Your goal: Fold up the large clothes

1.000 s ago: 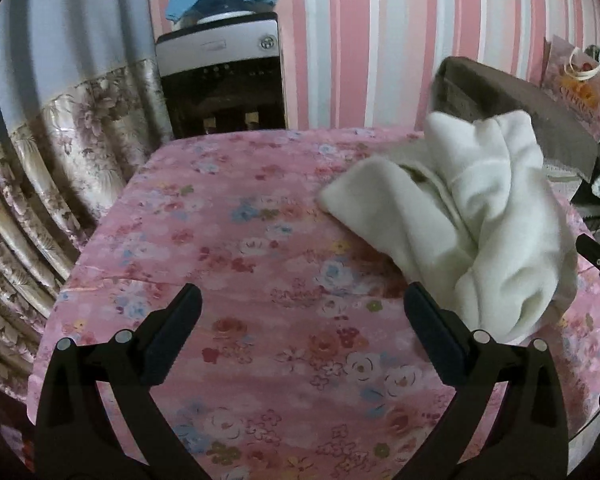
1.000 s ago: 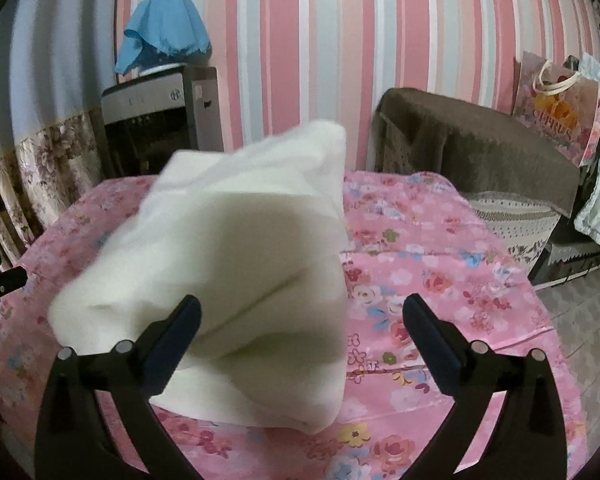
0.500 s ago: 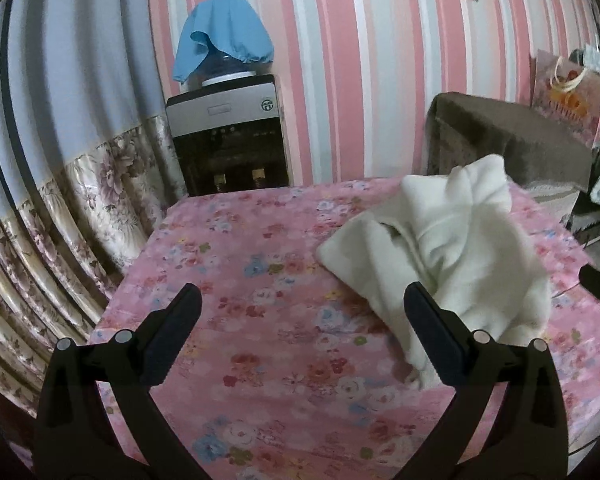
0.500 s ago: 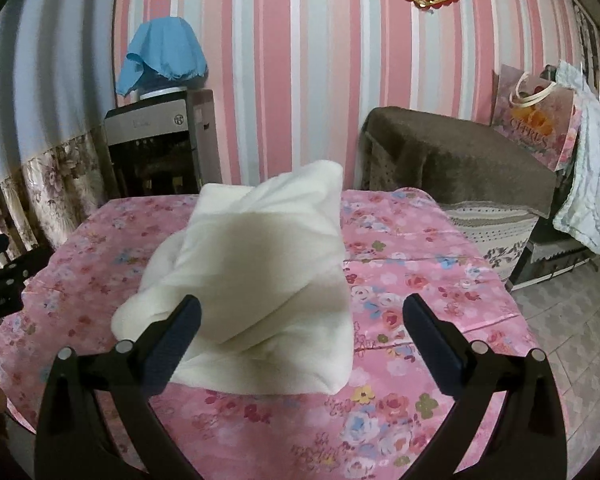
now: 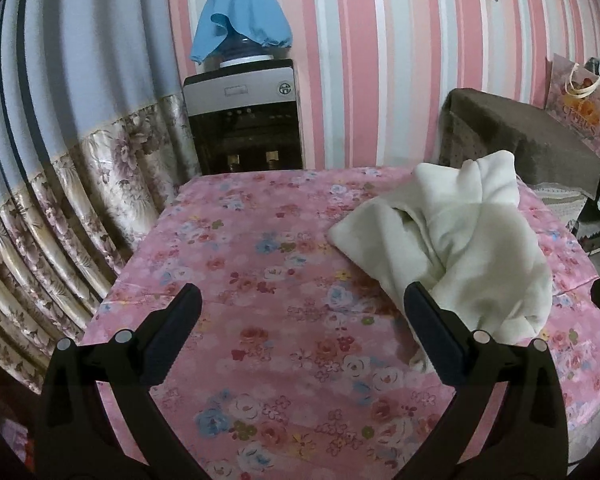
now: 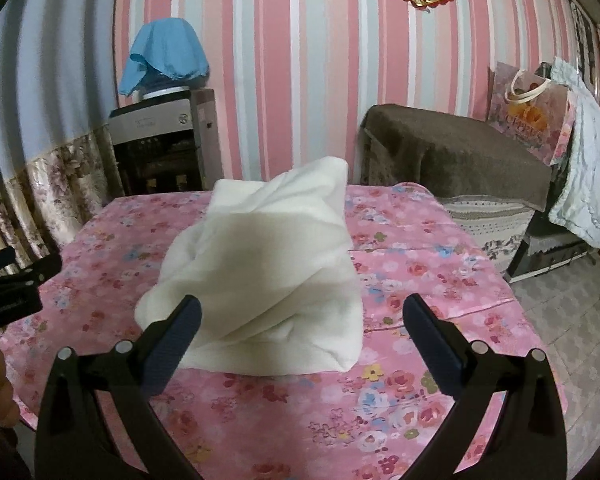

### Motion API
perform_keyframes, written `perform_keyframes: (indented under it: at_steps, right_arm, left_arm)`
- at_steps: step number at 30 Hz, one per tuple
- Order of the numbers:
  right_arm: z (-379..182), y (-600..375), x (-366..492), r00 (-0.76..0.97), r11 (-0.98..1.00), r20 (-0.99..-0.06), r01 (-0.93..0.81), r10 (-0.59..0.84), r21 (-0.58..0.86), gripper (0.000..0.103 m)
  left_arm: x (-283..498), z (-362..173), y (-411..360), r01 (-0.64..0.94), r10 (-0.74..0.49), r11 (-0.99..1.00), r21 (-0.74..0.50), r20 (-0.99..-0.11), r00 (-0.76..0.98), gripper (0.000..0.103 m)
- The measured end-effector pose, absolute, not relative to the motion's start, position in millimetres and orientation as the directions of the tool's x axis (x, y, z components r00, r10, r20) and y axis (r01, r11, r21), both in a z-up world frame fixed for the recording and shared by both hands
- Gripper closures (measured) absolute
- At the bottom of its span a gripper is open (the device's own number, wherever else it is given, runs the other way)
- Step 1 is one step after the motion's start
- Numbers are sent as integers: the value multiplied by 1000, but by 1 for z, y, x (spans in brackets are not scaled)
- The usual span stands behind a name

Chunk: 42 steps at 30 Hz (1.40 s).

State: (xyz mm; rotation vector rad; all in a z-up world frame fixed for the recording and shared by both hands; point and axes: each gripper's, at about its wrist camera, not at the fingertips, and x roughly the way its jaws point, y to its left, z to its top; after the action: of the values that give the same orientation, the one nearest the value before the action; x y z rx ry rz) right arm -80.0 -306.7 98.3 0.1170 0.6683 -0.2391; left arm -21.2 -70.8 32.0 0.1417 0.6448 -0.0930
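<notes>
"CHERRIES" on gift bag [image 6: 530, 118]

Item: one large cream-white garment [image 5: 452, 240], soft fleecy fabric, plain, no visible print or fastenings. State: bunched and loosely rolled into a rumpled heap, not folded flat. Pose: lies in a mound with thick overlapping folds; one end rises in a peak at the far side, the lower near end spreads in a rounded lobe. A dark inner fold opens on its left side in the left wrist view. Location: rests on the pink floral-covered counter [image 5: 284, 320], right of centre in that view, central in the right wrist view [image 6: 268, 276].
</notes>
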Motion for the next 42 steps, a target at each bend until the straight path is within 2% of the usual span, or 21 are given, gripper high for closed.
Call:
perform_keyframes:
  at_steps: [15,42]
  right_arm:
    - [104,-306,-85,760,964,-620,266,-196,21,2]
    - [101,-307,-74,744,958,-630,285,-223,-2,2]
  left_arm:
    - [-27,39,-71,161,-76,983,88,-603,794,3]
    - [-18,34,-68,138,-53,986,92,-614,788,3]
